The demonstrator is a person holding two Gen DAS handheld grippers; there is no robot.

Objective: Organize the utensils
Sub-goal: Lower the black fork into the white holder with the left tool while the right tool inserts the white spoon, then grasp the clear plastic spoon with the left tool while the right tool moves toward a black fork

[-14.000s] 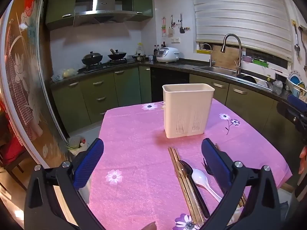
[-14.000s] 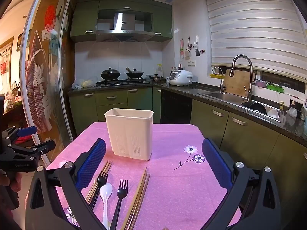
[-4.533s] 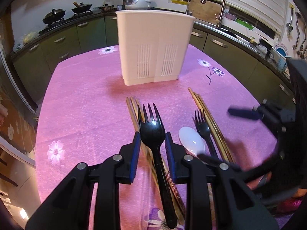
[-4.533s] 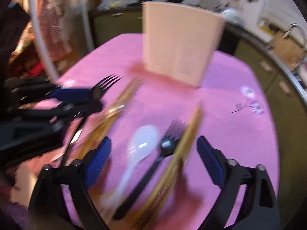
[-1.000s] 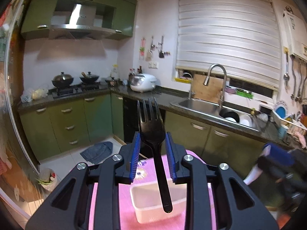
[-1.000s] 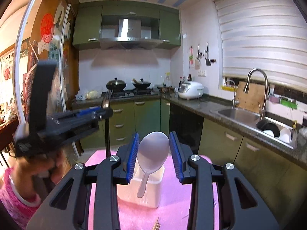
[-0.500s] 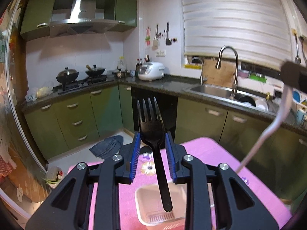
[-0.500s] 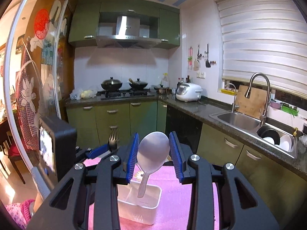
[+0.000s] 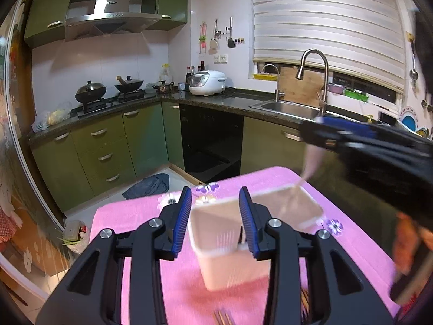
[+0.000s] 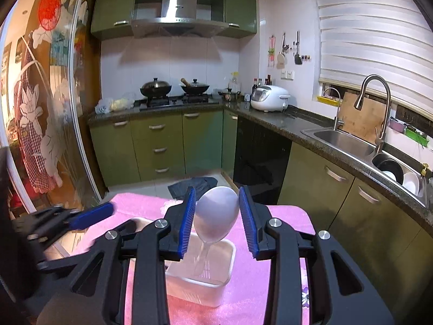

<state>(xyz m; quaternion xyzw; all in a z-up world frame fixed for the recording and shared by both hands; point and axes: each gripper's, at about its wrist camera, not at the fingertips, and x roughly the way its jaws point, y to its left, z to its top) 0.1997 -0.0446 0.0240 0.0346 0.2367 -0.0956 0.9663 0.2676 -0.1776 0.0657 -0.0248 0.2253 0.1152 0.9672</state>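
Utensils are going into the white caddy [image 10: 205, 279] standing on the pink-clothed bench [image 10: 270, 292]. The right tongs [image 10: 216, 223] are clenched on the bowl of a white spoon [image 10: 216, 218], whose long axis runs almost straight down from the pads, the handle tip already inside the caddy's right compartment, directly below and just ahead of the tongs. What the next move needs, I judge, is only letting go with the handle kept clear of the rim. The left tongs [image 9: 215, 220] are opening over the caddy's left compartment with nothing between the pads; a dark handle [image 9: 240, 237], likely the fork, stands inside just beneath them. More utensils lie on the bench behind.
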